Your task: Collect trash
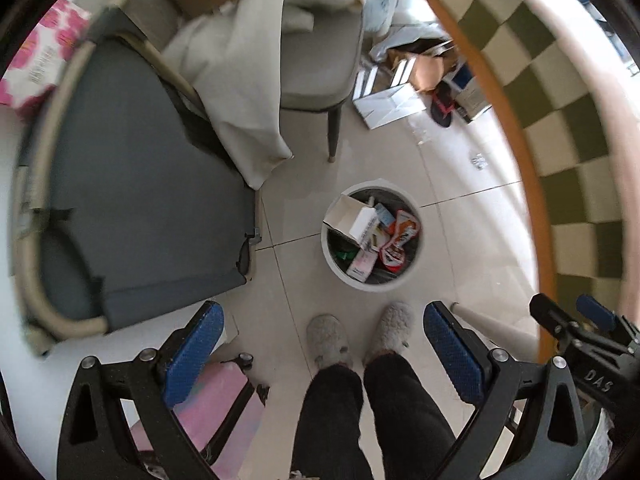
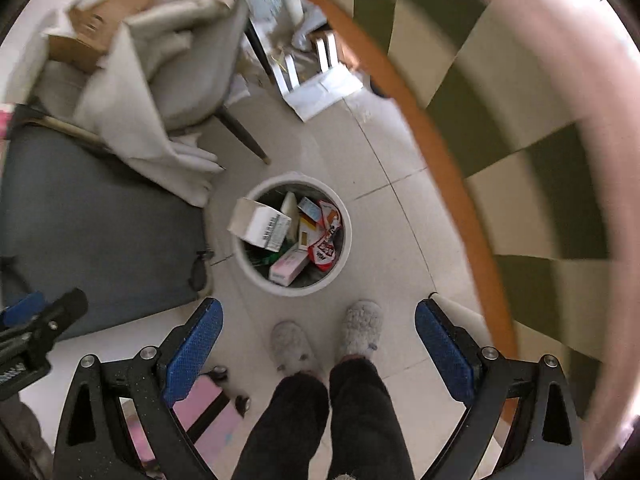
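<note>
A round white trash bin [image 1: 332, 264] stands on the tiled floor, also in the right wrist view [image 2: 347, 236]. It holds a white carton [image 2: 262, 226], a pink box [image 2: 288, 266], a red wrapper [image 2: 324, 250] and other packaging. My left gripper [image 1: 322, 350] is open and empty, high above the floor near the bin. My right gripper [image 2: 318, 344] is open and empty, also above the bin. The right gripper shows at the right edge of the left wrist view [image 1: 580, 328]; the left gripper shows at the left edge of the right wrist view [image 2: 36, 320].
A round table with a green checked cloth [image 1: 560, 92] and wooden rim curves along the right. A grey chair seat [image 1: 140, 200] and a beige chair [image 1: 316, 60] draped with cloth stand left. Boxes and paper [image 1: 400, 96] lie behind. The person's slippered feet [image 1: 328, 340] stand near the bin. A pink suitcase [image 1: 216, 400] is below.
</note>
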The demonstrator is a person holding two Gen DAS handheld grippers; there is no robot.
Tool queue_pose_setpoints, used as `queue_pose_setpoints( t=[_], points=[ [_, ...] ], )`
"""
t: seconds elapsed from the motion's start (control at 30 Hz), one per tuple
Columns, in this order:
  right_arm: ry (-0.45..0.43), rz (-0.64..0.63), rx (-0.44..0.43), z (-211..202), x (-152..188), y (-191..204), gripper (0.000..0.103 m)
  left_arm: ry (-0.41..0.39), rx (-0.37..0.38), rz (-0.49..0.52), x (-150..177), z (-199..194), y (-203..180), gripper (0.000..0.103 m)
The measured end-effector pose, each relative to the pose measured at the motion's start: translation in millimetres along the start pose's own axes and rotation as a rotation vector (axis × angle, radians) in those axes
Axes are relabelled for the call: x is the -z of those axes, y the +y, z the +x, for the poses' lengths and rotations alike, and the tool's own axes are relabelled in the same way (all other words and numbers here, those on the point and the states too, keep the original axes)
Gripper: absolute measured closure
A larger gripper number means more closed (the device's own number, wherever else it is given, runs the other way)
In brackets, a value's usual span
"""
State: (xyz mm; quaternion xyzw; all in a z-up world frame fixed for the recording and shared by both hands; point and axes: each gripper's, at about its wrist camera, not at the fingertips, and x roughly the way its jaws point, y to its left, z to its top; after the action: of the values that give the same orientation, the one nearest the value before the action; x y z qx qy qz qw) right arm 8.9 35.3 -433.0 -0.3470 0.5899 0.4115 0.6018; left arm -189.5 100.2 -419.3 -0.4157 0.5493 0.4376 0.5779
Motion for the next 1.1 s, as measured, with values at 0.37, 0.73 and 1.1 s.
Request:
queue_pose_setpoints(
  t=[0.37,0.73,1.1],
  points=[
    [-0.056,-0.034,-0.126,-198.3,33.1,-7.6,0.005,-0.102,0.132,0.037,34.9,-162.4,-15.2,0.001],
    [-0.129,-0.065,-0.231,-312.1,54.5,-14.9,0.005,-0.208,0.297,0.05,58.9,-271.7,-18.7,0.001],
    [-0.168,-0.138,-0.302,-373.1,72.1,-6.7,0.0,-0.297,0.397,0.046,79.2,-327.9,-14.5,0.0]
  ],
)
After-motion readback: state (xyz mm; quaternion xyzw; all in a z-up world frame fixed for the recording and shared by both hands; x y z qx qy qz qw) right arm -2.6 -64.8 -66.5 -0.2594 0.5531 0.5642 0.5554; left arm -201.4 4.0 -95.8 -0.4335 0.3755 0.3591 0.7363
